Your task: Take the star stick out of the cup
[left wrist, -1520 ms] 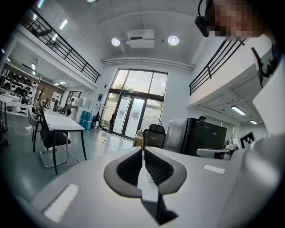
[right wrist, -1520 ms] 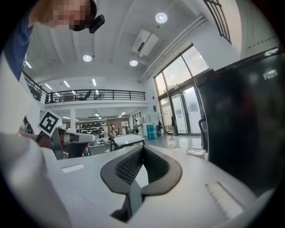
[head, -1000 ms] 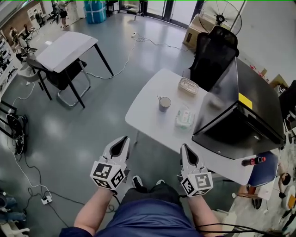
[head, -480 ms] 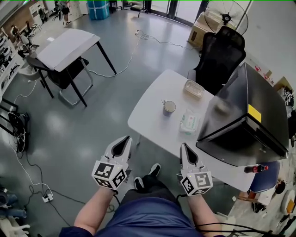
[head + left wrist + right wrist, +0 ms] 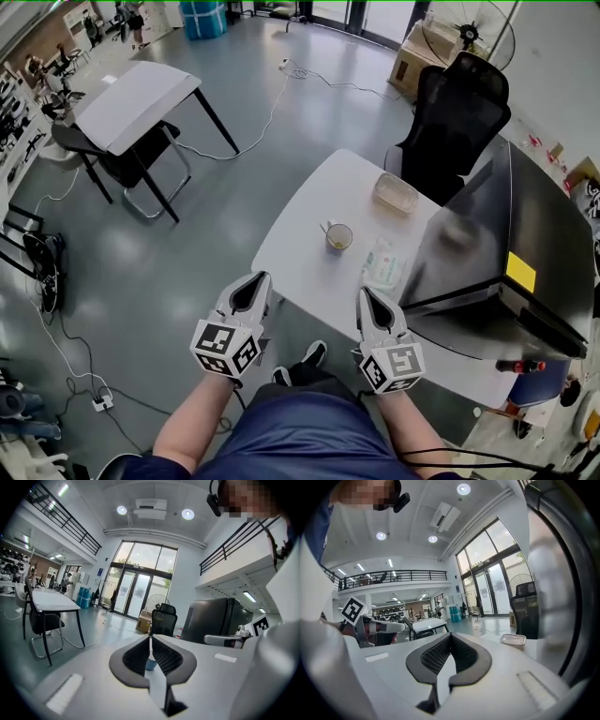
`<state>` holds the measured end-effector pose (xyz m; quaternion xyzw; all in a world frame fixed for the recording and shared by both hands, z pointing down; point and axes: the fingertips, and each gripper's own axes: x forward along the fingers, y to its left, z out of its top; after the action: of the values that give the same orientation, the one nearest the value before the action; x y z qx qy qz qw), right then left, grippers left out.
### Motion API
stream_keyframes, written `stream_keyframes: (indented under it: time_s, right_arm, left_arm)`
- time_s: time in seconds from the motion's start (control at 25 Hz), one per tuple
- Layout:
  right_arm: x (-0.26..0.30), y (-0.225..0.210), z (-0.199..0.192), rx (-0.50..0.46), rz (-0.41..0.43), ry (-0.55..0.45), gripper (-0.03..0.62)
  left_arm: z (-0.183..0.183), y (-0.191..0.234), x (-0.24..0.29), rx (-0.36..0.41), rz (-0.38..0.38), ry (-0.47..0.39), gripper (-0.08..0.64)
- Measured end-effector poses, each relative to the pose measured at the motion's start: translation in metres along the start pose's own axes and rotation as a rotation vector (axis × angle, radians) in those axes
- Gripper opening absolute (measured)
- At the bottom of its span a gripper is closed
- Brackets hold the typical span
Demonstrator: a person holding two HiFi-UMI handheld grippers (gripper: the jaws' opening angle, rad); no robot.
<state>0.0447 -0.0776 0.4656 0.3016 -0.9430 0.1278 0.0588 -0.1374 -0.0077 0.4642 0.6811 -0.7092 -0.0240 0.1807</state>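
The left gripper (image 5: 250, 285) and right gripper (image 5: 369, 300) hang at the worktop's (image 5: 298, 246) near edge, jaws together, holding nothing. The star stick (image 5: 323, 227) leans in the cup (image 5: 338, 238) farther on.

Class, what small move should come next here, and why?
Probably carry the right gripper forward toward the cup and open it there: both it and the left gripper are shut and well short of the cup, where the stick stands.
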Motion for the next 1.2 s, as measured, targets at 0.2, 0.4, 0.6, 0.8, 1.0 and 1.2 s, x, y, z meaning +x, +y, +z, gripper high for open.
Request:
stream_keyframes:
  time_s: [0.2, 0.4, 0.6, 0.8, 1.0, 1.2]
  right_arm:
    - [0.013, -0.015, 0.006, -0.007, 0.018, 0.002, 0.006]
    - [0.017, -0.020, 0.013, -0.008, 0.021, 0.005, 0.008]
    - [0.020, -0.030, 0.014, 0.006, -0.015, 0.000, 0.007]
    - [0.019, -0.041, 0.016, 0.021, -0.089, 0.008, 0.007]
    - [0.020, -0.049, 0.016, 0.037, -0.171, 0.008, 0.008]
    - [0.018, -0.053, 0.015, 0.045, -0.248, 0.009, 0.008]
  left_arm:
    - [-0.007, -0.003, 0.029, -0.001, 0.002, 0.046, 0.017]
    - [-0.022, -0.004, 0.057, -0.025, -0.014, 0.108, 0.017]
    - [-0.037, -0.013, 0.092, -0.005, -0.066, 0.157, 0.017]
    - [-0.057, -0.019, 0.127, 0.033, -0.146, 0.238, 0.020]
    - [-0.079, -0.012, 0.156, 0.037, -0.198, 0.324, 0.065]
    - [-0.098, -0.004, 0.183, -0.005, -0.226, 0.394, 0.084]
